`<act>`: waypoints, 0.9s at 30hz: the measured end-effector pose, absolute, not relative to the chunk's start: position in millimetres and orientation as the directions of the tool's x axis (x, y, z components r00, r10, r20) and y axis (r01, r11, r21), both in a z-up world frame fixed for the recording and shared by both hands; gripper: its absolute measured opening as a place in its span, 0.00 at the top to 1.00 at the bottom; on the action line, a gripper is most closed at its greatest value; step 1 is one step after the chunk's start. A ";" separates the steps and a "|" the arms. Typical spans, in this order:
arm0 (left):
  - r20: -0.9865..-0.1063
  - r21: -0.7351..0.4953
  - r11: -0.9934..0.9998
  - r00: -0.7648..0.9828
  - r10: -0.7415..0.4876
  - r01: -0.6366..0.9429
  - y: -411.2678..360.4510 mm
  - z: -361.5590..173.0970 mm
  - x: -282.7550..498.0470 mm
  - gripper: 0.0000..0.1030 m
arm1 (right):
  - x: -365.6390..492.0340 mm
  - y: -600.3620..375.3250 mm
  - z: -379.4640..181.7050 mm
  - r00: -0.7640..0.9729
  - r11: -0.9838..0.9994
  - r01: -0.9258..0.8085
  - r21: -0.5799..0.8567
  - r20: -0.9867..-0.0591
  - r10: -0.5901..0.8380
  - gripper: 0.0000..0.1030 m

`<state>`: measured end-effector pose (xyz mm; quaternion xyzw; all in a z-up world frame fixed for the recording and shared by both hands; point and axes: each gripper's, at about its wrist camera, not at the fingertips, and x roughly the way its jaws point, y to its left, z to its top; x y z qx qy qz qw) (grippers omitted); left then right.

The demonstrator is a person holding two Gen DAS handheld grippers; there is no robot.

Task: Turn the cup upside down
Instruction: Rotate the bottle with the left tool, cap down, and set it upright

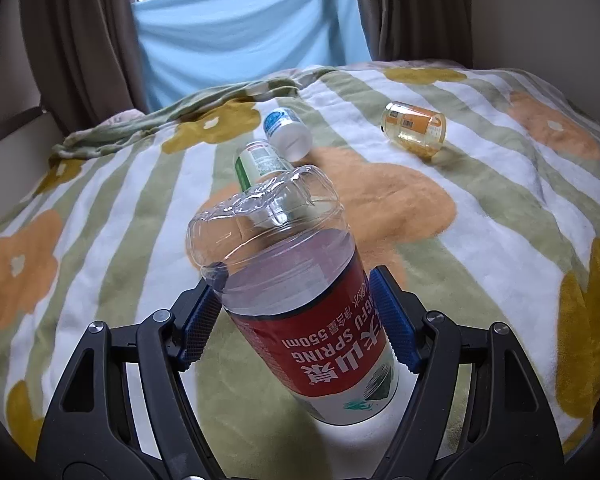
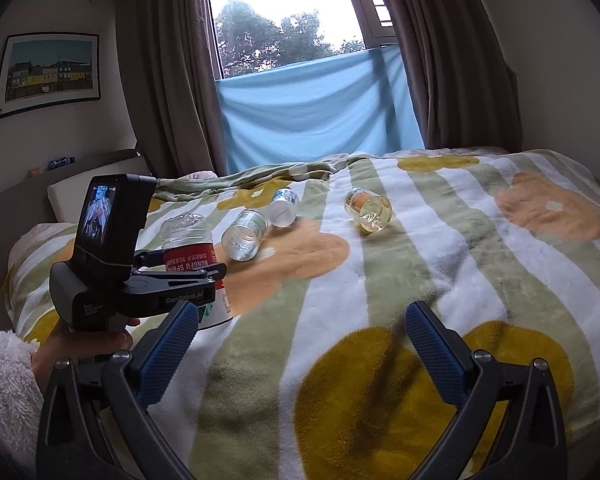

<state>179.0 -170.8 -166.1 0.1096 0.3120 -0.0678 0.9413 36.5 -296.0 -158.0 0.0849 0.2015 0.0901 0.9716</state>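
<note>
In the left wrist view, the left gripper point(image 1: 300, 316) clamps the red-label cup point(image 1: 296, 300), which stands bottom up on the bed point(image 1: 500, 248). In the right wrist view, the right gripper point(image 2: 302, 338) hangs wide and empty above the blanket, three other cups point(image 2: 288, 216) lying beyond.

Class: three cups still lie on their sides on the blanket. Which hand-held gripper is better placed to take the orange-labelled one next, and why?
Right. The right hand-held gripper is open and empty, facing the orange-labelled cup. The left hand-held gripper is shut on the red-labelled cup.
</note>
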 end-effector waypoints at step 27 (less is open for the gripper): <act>-0.689 0.045 0.971 0.711 -0.141 0.236 -163.1 -173.4 170.4 0.43 | 37.4 -298.3 -157.9 0.899 0.968 -0.153 0.197 -0.378 0.219 0.00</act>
